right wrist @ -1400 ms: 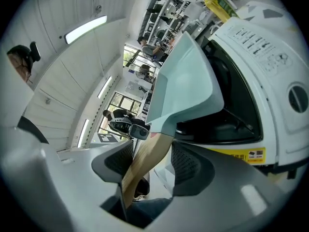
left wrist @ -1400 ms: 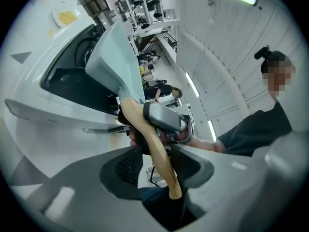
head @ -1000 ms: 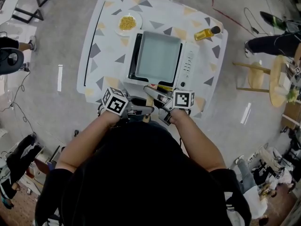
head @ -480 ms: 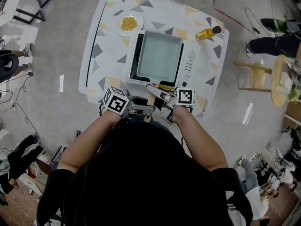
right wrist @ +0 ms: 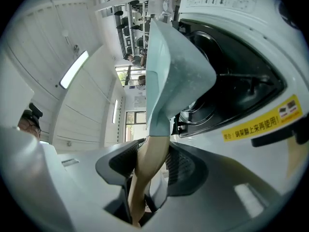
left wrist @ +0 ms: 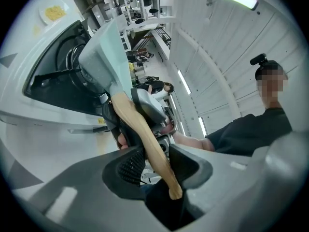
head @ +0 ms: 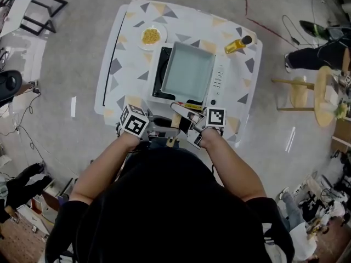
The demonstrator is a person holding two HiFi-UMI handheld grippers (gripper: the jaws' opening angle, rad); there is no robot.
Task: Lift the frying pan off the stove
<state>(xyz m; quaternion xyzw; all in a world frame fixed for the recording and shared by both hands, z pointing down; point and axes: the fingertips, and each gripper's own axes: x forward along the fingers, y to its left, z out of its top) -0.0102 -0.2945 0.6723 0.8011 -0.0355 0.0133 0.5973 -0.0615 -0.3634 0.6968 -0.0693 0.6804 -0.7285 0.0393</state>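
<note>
A square pale-green frying pan [head: 189, 73] lies over the black burner well of a white tabletop stove [head: 220, 76]. Its wooden handle [head: 175, 120] points toward me. My left gripper [head: 160, 124] is shut on the handle from the left, and my right gripper [head: 187, 126] is shut on it from the right. In the left gripper view the handle [left wrist: 140, 129] runs between the ribbed pads of the left gripper [left wrist: 152, 163] up to the pan [left wrist: 104, 57]. The right gripper [right wrist: 147, 166] clamps the handle [right wrist: 150, 153] just below the pan [right wrist: 174, 66], whose underside shows beside the burner [right wrist: 227, 81].
On the triangle-patterned table [head: 129, 53], a plate of yellow food [head: 151, 36] sits at the far left and an oil bottle [head: 237, 44] at the far right. Wooden stools [head: 299, 92] and a person's legs [head: 318, 53] are off to the right.
Both grippers have stayed shut on the handle. The table, stove and pan sit slightly higher and to the right in the head view than before.
</note>
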